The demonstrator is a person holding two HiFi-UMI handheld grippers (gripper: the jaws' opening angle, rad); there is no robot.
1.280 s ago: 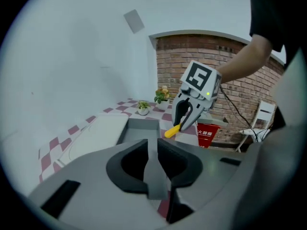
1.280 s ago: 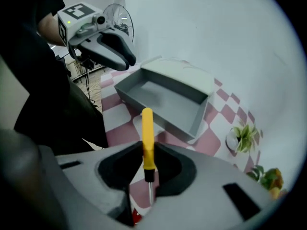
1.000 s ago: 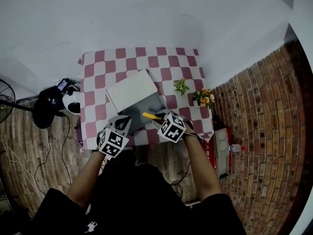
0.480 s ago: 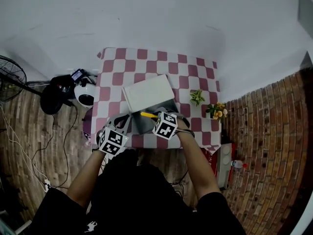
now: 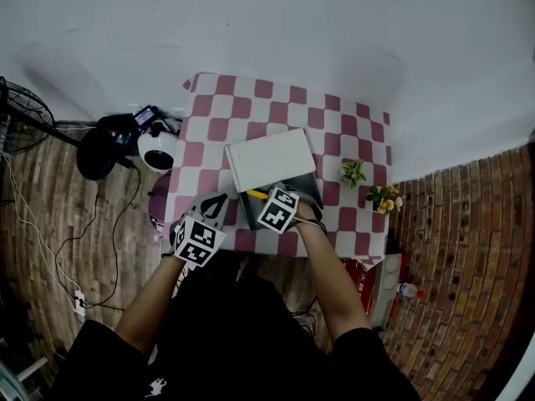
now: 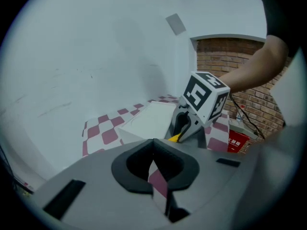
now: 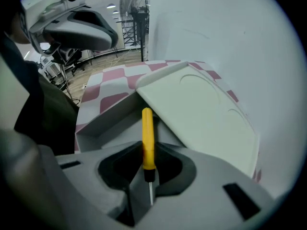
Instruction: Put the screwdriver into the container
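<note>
The right gripper (image 7: 144, 188) is clamped on the yellow screwdriver (image 7: 147, 138), down by its dark end. The handle sticks out over the open gray container (image 7: 100, 123), next to its white lid (image 7: 201, 104). The left gripper (image 6: 154, 174) has its jaws pressed together and holds nothing. Only the head view shows the whole checkered table (image 5: 251, 107) and two little plants (image 5: 353, 174).
</note>
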